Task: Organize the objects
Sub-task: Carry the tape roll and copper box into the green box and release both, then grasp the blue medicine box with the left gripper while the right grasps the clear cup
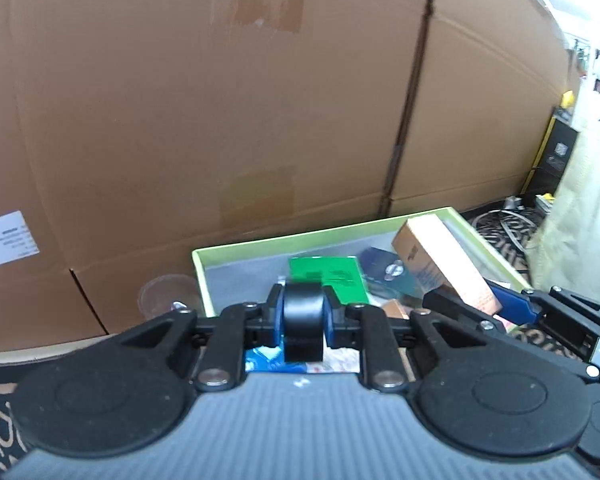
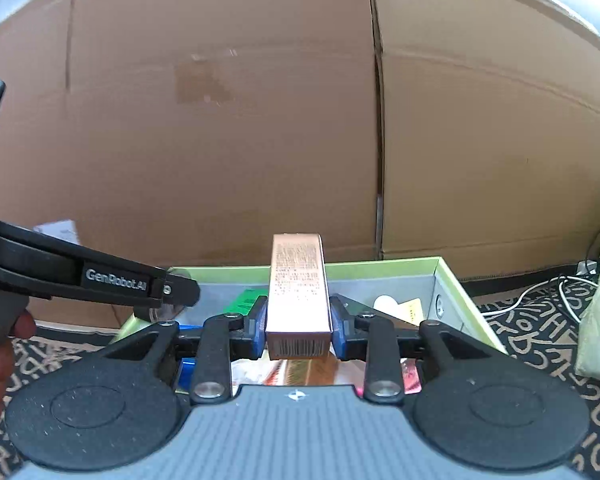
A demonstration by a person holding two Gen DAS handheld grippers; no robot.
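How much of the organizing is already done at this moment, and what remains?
Done: several items, including a green packet, already lie in the green box.
In hand: the right gripper clamps a copper carton; the left gripper has a black cylinder between its fingers.
Left: both objects hang above the box, not yet set down.

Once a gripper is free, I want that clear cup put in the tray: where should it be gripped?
Take the clear cup by its rim, from above, with one finger inside. It seems to stand upright and open-topped, and the green tray wall stands close on its right.
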